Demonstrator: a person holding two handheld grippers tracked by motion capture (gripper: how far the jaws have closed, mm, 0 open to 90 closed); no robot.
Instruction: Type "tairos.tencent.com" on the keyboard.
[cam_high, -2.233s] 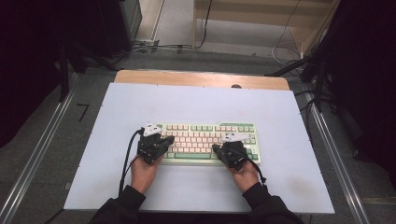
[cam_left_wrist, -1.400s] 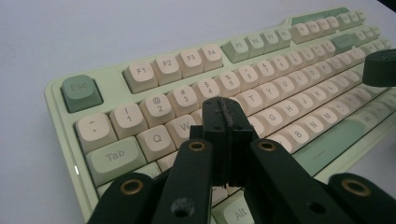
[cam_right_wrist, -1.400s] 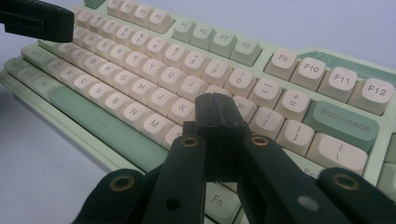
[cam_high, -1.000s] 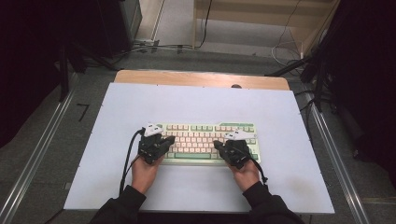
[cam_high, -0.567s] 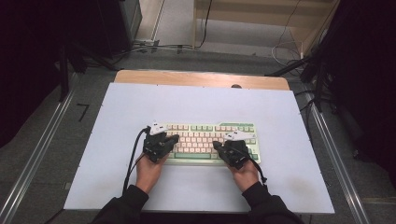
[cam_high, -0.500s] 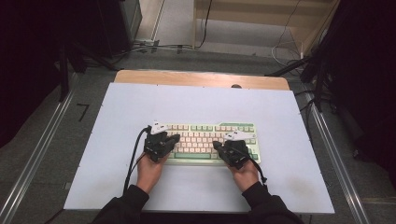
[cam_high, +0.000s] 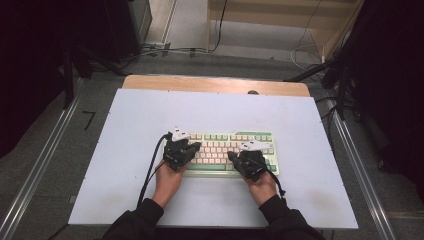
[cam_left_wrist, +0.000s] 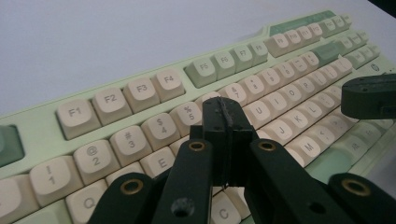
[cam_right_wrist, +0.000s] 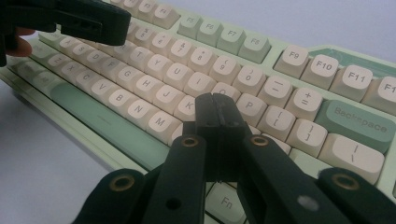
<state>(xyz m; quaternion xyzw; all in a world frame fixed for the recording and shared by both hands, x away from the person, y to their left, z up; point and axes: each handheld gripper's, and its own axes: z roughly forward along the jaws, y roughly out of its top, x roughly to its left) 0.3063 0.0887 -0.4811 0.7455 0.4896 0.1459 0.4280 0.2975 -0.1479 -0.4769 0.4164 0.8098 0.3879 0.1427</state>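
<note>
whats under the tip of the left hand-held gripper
The keyboard: the shut left hand-held gripper sits over the cream keys just below the 5 and 6 keys, around R and T. Its jaws cover the keys directly beneath, so which one it touches, if any, cannot be seen.
</note>
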